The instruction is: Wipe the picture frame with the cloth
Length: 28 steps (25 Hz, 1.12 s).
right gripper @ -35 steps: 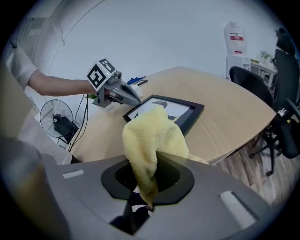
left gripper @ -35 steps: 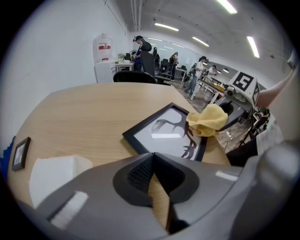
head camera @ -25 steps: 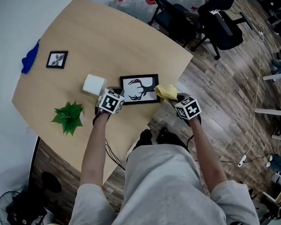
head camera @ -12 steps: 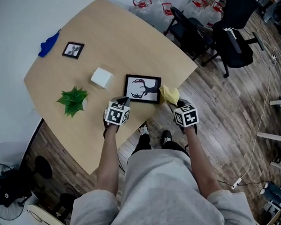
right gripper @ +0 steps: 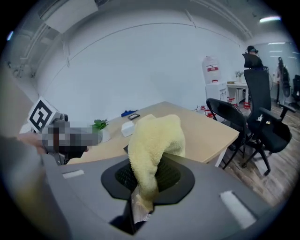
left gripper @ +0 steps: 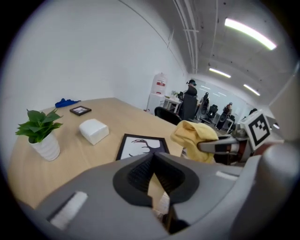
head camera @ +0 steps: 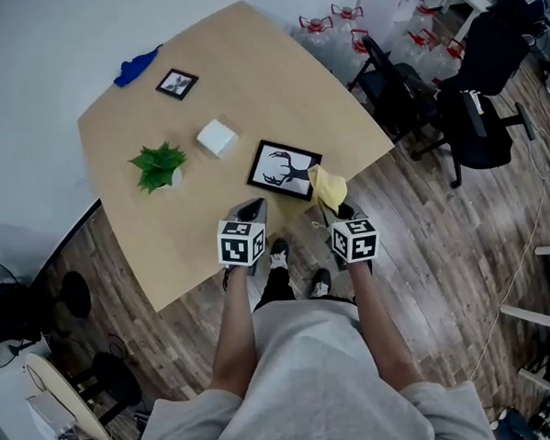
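The black picture frame (head camera: 284, 171) with a deer silhouette lies flat on the wooden table (head camera: 250, 87) near its front edge; it also shows in the left gripper view (left gripper: 140, 146). My right gripper (head camera: 335, 209) is shut on the yellow cloth (head camera: 327, 184), which bunches up over its jaws (right gripper: 147, 161) just right of the frame. The cloth (right gripper: 154, 136) hides most of the frame in the right gripper view. My left gripper (head camera: 254, 208) hovers in front of the frame, jaws shut (left gripper: 153, 157) with nothing in them. The cloth (left gripper: 194, 138) hangs to its right.
A potted plant (head camera: 160, 165) and a white box (head camera: 217, 136) stand left of the frame. A small framed picture (head camera: 177, 83) and a blue cloth (head camera: 138, 65) lie at the far corner. Black office chairs (head camera: 397, 88) stand on the wood floor to the right.
Both grippers have drawn back from the frame toward the person, to the table's front edge. The cloth has come away with the right gripper. The head view has pulled back.
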Available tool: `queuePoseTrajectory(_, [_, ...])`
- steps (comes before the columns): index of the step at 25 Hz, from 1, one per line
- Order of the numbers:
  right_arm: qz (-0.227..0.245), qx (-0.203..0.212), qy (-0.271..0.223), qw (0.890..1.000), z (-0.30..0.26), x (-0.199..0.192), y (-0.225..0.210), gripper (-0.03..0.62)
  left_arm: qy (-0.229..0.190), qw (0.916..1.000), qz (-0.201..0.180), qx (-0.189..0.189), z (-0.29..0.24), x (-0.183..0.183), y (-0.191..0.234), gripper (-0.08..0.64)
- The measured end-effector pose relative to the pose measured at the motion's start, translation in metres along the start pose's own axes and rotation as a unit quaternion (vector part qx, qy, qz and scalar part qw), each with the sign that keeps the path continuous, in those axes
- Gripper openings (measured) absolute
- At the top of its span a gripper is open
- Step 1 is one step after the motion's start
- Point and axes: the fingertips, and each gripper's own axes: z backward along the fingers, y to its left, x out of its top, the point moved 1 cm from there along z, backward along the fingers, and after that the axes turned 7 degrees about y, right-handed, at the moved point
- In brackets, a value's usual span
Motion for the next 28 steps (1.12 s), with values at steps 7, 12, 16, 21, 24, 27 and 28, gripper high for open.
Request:
queuePoseTrajectory(7, [0.002, 0.032, -0.014, 0.999, 0.032, -0.004, 0.002, 0.049, -0.046, 0.9985, -0.001, 0.030, 0.031, -0.013, -0.036, 0.052])
queuePoseTrajectory(12, [0.002, 0.047, -0.001, 0.999, 0.054, -0.027, -0.003, 0.049, -0.092, 0.9941, 0.013, 0.057, 0.053, -0.021, -0.051, 0.052])
queuePoseTrajectory(16, [0.013, 0.057, 0.002, 0.998, 0.068, -0.043, -0.008, 0.049, -0.107, 0.9916, 0.021, 0.069, 0.060, -0.031, -0.060, 0.052])
queuePoseTrajectory(21, [0.021, 0.063, -0.011, 0.998, 0.077, -0.042, -0.010, 0.049, -0.112, 0.9905, 0.026, 0.074, 0.068, -0.039, -0.064, 0.052])
queuePoseTrajectory(24, [0.024, 0.065, -0.021, 0.997, 0.082, -0.036, -0.010, 0.049, -0.118, 0.9900, 0.024, 0.075, 0.072, -0.037, -0.069, 0.052])
queuePoseTrajectory(27, [0.037, 0.066, -0.026, 0.997, 0.084, -0.035, -0.006, 0.049, -0.124, 0.9889, 0.024, 0.077, 0.077, -0.035, -0.070, 0.052])
queuePoseTrajectory(28, [0.042, 0.066, -0.026, 0.997, 0.084, -0.037, -0.004, 0.049, -0.125, 0.9888, 0.023, 0.078, 0.078, -0.035, -0.072, 0.052])
